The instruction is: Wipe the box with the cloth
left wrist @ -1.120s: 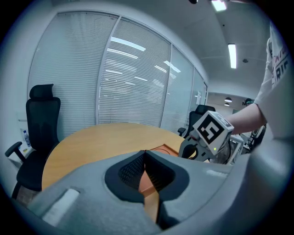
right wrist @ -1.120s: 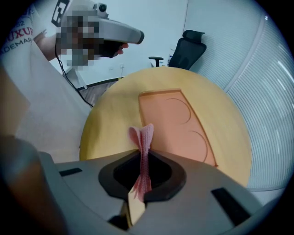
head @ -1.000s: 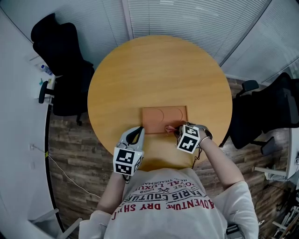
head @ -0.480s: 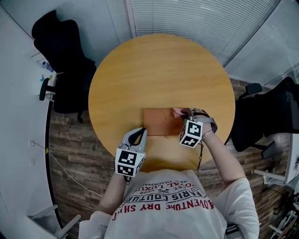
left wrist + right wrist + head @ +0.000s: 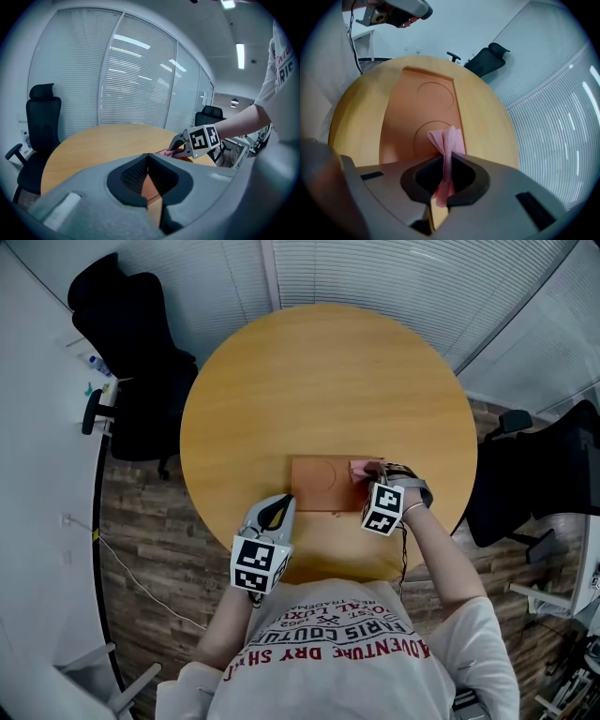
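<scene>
Left gripper (image 5: 275, 513): jaws together, tips touching, nothing between fingers. Its marker cube (image 5: 256, 565) sits behind fingers, toward torso. Left forearm (image 5: 223, 629) kept close to body. Right gripper (image 5: 369, 472): jaws clamped on cloth (image 5: 449, 140), fold protruding past fingertips. Right forearm (image 5: 439, 554) reaches farther forward. Grippers well apart.

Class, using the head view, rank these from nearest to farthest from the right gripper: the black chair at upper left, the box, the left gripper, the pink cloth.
1. pink cloth: pinched in the right gripper itself.
2. box: directly under it, stretching to its left.
3. left gripper: by the box's near-left corner.
4. black chair: far upper left.
</scene>
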The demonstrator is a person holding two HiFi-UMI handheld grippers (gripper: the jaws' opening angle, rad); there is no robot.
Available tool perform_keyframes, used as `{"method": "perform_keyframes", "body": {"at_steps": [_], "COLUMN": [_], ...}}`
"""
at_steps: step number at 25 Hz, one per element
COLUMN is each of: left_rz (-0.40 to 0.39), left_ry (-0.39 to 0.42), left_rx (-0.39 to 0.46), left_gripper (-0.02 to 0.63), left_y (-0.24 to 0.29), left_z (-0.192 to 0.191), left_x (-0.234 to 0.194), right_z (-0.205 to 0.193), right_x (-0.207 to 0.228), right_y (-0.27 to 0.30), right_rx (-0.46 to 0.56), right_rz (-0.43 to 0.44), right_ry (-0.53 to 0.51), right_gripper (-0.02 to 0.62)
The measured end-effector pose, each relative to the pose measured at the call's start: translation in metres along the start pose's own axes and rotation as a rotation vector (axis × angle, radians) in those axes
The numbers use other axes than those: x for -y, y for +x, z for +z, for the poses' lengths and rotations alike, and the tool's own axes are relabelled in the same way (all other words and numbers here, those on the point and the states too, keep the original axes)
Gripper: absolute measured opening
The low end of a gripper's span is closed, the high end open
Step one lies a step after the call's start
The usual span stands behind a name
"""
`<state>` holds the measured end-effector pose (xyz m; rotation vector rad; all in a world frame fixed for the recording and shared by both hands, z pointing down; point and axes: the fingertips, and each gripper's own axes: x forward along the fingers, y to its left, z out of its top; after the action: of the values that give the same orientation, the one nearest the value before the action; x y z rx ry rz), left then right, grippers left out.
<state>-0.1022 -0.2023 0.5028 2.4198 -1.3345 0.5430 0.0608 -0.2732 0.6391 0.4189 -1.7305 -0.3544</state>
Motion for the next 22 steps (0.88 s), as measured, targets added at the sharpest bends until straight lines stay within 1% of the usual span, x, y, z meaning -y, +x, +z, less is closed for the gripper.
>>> {"method": "perform_keyframes", "body": {"at_steps": [5, 9, 15, 22], "left_rz": [-0.019, -0.019, -0.023, -0.018], "left_ry": [0.022, 0.032, 0.066, 0.072], "left_rx": [0.028, 0.036, 0.077, 0.103], "left_gripper": [0.009, 0.009, 0.009, 0.009], "left_y": [-0.001, -0.001, -0.010, -0.024], "left_z": [0.012, 0.018, 0.033, 0.035], "left_x": [0.011, 0.015, 0.022, 0.025], "right_z": [-0.004, -0.004, -0.005, -0.006], "right_x": [-0.007, -0.014, -0.023, -0.037], "right_y": [-0.004, -0.008, -0.015, -0.024], "right_rx": [-0.010, -0.004, 0.011, -0.003], "right_rz": [0.036, 0.062, 0.100, 0.092], "right_ry": [0.025, 0.044, 0.106, 0.109], "right_gripper": [0.029, 0.029, 0.028, 0.028]}}
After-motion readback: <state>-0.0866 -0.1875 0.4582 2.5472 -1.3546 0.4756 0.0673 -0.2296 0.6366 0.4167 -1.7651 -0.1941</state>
